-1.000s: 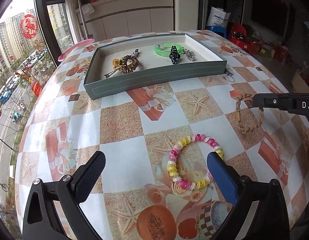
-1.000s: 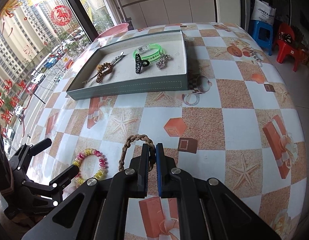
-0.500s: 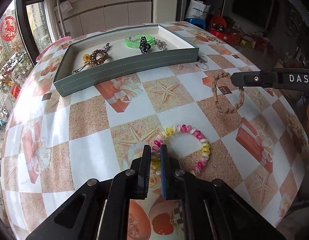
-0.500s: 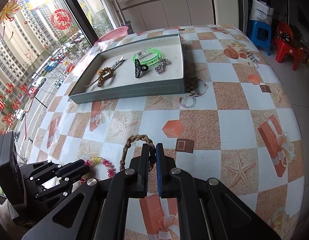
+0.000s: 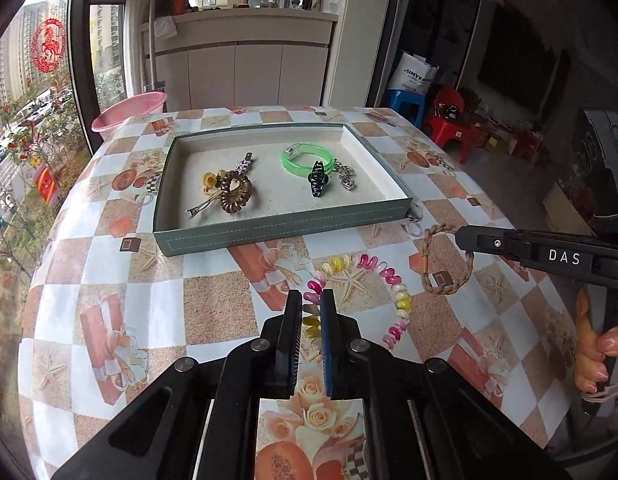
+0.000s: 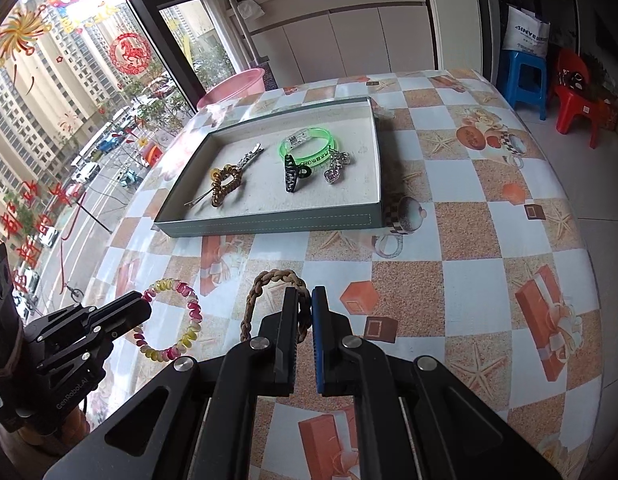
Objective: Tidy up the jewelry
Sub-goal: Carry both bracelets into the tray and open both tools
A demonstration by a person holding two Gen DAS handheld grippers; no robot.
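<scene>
Since a second ago, our left gripper (image 5: 311,308) has gone from wide open around the coil bracelet (image 5: 391,280) to pinched tight on it, and both bracelets have come up off the table (image 5: 109,288). From the left wrist view, the pink, yellow and white coil loops out toward 1 o'clock from the narrow jaws, its near side caught between the pads. Our right gripper (image 6: 305,308) is likewise clamped, holding the braided bracelet (image 6: 269,280) by its right side; the tan loop arcs toward 11 o'clock from the fingertips. In the left view that same gripper reaches in from 3 o'clock, a hand (image 5: 597,352) on its handle.

At 12 o'clock of both grippers sits the grey tray (image 5: 285,228), well apart from the held pieces. Inside it we see a brown coil hair tie (image 5: 235,196) with a hairpin on the left, and a green bangle (image 5: 307,156), a black hair claw (image 5: 319,178) and a silver charm (image 5: 345,176) on the right. A clear ring (image 6: 389,246) lies on the table just beside the tray's near right corner.
</scene>
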